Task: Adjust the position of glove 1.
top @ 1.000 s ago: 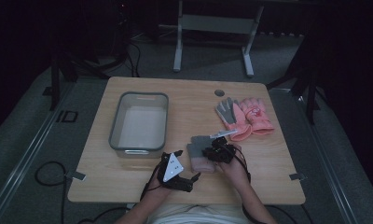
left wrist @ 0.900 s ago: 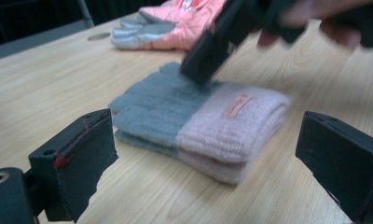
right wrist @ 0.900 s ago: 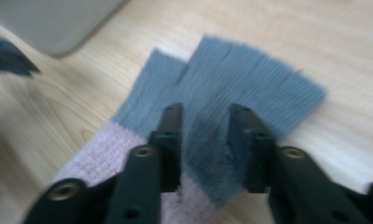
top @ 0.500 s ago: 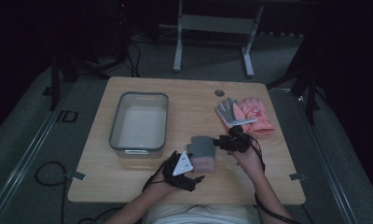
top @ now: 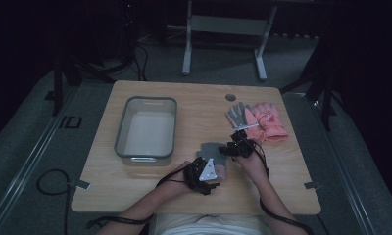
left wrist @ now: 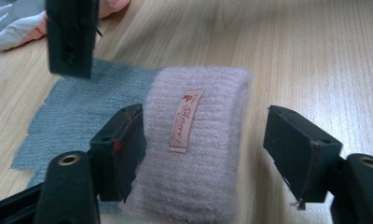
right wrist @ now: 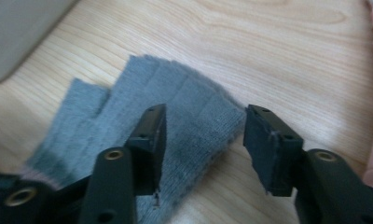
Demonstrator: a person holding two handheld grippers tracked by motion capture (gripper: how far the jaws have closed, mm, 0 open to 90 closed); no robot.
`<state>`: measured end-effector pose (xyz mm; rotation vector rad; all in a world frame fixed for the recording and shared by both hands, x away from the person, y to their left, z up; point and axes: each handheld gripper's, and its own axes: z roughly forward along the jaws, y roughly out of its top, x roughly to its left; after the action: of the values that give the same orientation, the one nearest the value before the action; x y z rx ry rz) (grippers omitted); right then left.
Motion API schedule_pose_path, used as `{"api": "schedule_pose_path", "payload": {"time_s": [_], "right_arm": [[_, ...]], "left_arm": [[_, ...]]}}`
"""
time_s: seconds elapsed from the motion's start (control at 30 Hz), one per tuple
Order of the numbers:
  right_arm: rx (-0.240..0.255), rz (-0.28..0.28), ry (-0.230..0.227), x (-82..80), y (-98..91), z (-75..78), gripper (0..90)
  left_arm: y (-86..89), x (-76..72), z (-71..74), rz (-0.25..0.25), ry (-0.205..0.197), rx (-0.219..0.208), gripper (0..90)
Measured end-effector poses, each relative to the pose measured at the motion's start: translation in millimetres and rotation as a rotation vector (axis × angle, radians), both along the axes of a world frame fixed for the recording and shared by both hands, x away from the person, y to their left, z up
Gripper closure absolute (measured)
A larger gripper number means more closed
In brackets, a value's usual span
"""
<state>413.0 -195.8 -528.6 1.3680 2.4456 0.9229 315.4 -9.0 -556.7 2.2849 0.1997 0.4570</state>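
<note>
Near the front edge of the bench (top: 135, 196), at its middle, the high view places the knitted glove (top: 212, 152), grey with a pink cuff, flat between the two hands. The left gripper (top: 204, 174) sits over the cuff end; the right gripper (top: 235, 148) sits at the finger end. A grey bin (top: 146, 128) stands toward the left edge, well apart. A grey glove (top: 238, 115) and a pink glove (top: 268, 121) lie near the right edge, close behind the right gripper. Risk: a sideways sweep of that hand could snag or drag them.

Left gripper view: the fingers (left wrist: 121, 151) have just been closing on the pink cuff (left wrist: 194, 140). One pad touches its side; the other stands clear, so no pinch exists. Risk: a one-sided push may slide or roll the cuff instead of clamping it. The right gripper's finger (left wrist: 69, 37) hangs just above the grey knit and could obstruct a lift.

Right gripper view: the fingers (right wrist: 149, 140) have just been opening and stand spread over the grey knit, gripping nothing. Risk: with neither gripper clamped, the glove may shift on the smooth wood.
</note>
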Motion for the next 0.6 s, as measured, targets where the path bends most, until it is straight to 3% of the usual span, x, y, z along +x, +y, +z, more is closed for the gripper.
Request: {"api": "schedule_pose_path", "payload": {"time_s": [0.1, 0.2, 0.3, 0.33, 0.43, 0.6], "right_arm": [[-0.022, 0.0, 0.024, 1.4, 3.3, -8.4, 45.5], [-0.008, -0.01, 0.035, 1.6, 3.4, -11.9, 46.6], [0.03, -0.021, 0.06, 2.9, 2.2, -13.9, 50.4], [0.057, -0.02, 0.078, 3.7, 2.0, -14.7, 52.3], [0.089, -0.005, 0.101, 5.1, 3.9, -15.3, 54.9], [0.15, 0.016, 0.149, 10.9, 10.0, -17.5, 66.1]], "left_arm": [[-4.3, -1.0, -1.5, 0.014, -0.049, 0.056, 34.9], [-5.1, -0.5, -2.3, 0.027, -0.069, 0.069, 40.7], [-4.0, 1.9, -2.5, 0.022, -0.056, 0.056, 47.7], [-0.6, 5.4, -1.1, 0.029, -0.024, 0.022, 51.8], [3.4, 10.1, 1.1, 0.028, 0.011, -0.001, 62.7], [4.4, 14.8, 3.8, 0.019, 0.036, 0.01, 68.5]]}}
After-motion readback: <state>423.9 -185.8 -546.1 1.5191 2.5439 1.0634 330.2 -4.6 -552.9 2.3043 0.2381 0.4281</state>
